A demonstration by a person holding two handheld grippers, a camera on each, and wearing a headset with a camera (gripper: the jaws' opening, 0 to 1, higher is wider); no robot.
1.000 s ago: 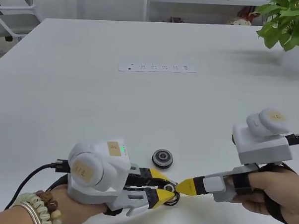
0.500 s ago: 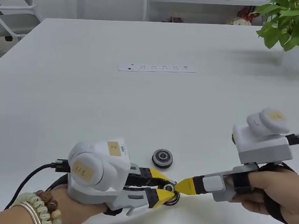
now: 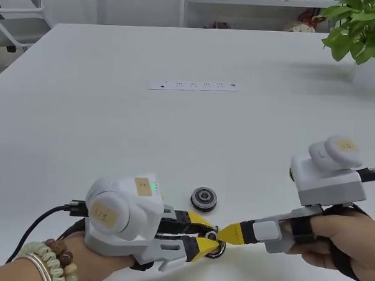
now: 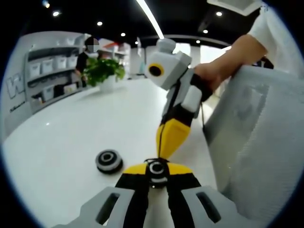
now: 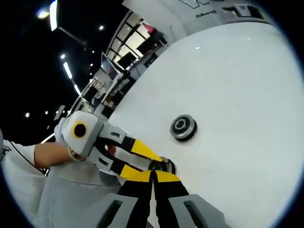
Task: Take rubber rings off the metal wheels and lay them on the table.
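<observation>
Your left gripper [image 3: 206, 233] pinches a rubber-ringed metal wheel [image 4: 156, 170] close to the tabletop [image 3: 175, 134] | your right gripper [image 3: 224, 234], jaws pressed together, meets that wheel from the right, tip to tip | second ringed wheel [image 3: 203, 198] lies just beyond

White table [image 3: 113, 125], matte, runs far beyond the jaws. Power strip [image 3: 193, 85] lies flat, well ahead of them. Plant [image 3: 360, 27] far ahead, to their right. Shelving [image 3: 256, 0] past the far edge; chair frame [image 3: 11, 18] ahead-left. Ceiling strip light [image 4: 151, 19] and spotlights [image 4: 99, 23] overhead. Wall shelves [image 4: 47, 71] hold bins.
</observation>
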